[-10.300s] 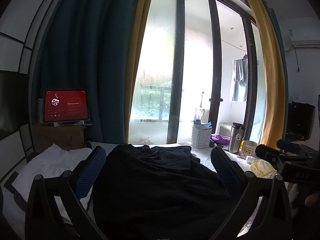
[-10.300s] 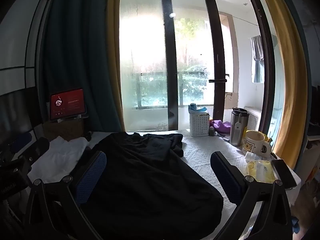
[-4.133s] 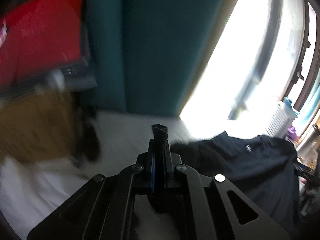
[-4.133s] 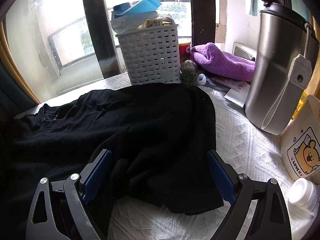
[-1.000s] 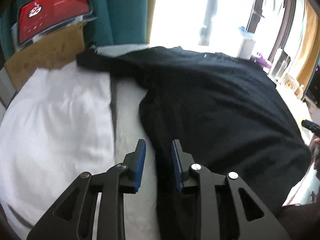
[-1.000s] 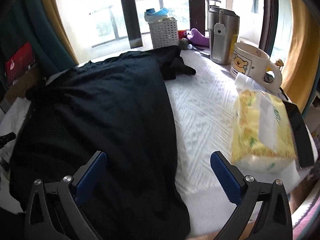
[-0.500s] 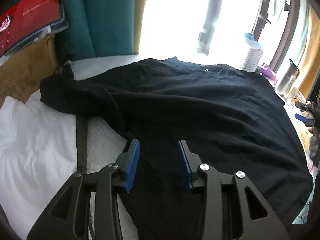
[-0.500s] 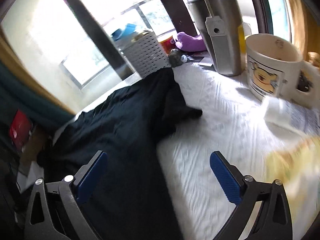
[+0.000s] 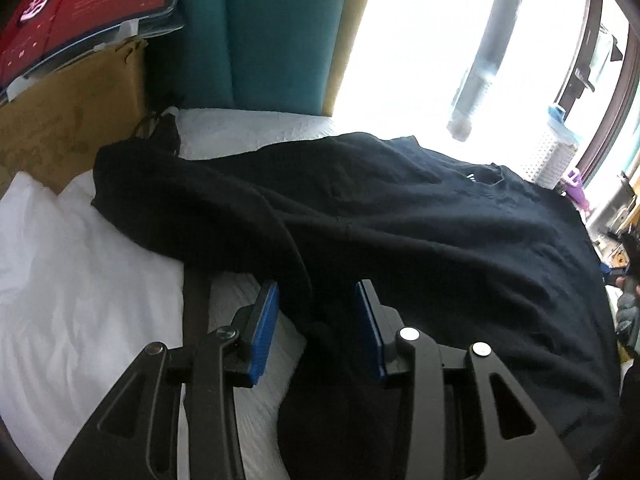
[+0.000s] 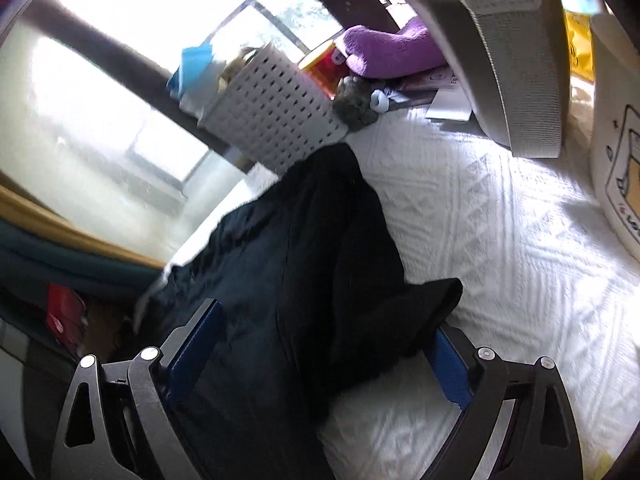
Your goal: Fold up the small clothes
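A black T-shirt [image 9: 420, 240] lies spread over the white table cover [image 10: 500, 240], collar toward the window. My left gripper [image 9: 318, 314] hovers at the shirt's left side, below its left sleeve [image 9: 168, 200]. Its blue pads [image 9: 264, 320] stand partly apart, with a ridge of black cloth between them and not pinched. In the tilted right wrist view, my right gripper [image 10: 320, 346] is wide open over the shirt's right sleeve [image 10: 360, 260]. The sleeve's end lies between the jaws, close to the right pad [image 10: 446, 364].
A white basket [image 10: 276, 120], a purple cloth [image 10: 388, 52], a steel tumbler [image 10: 504, 64] and a bear mug [image 10: 616, 184] crowd the far right corner. A cardboard box [image 9: 68, 120] with a red tablet [image 9: 80, 12] stands far left, with white bedding [image 9: 60, 280] below it.
The left gripper has slid along the shirt's left edge toward the sleeve, and its jaws have widened a little. The right gripper has rolled and advanced to the sleeve near the basket.
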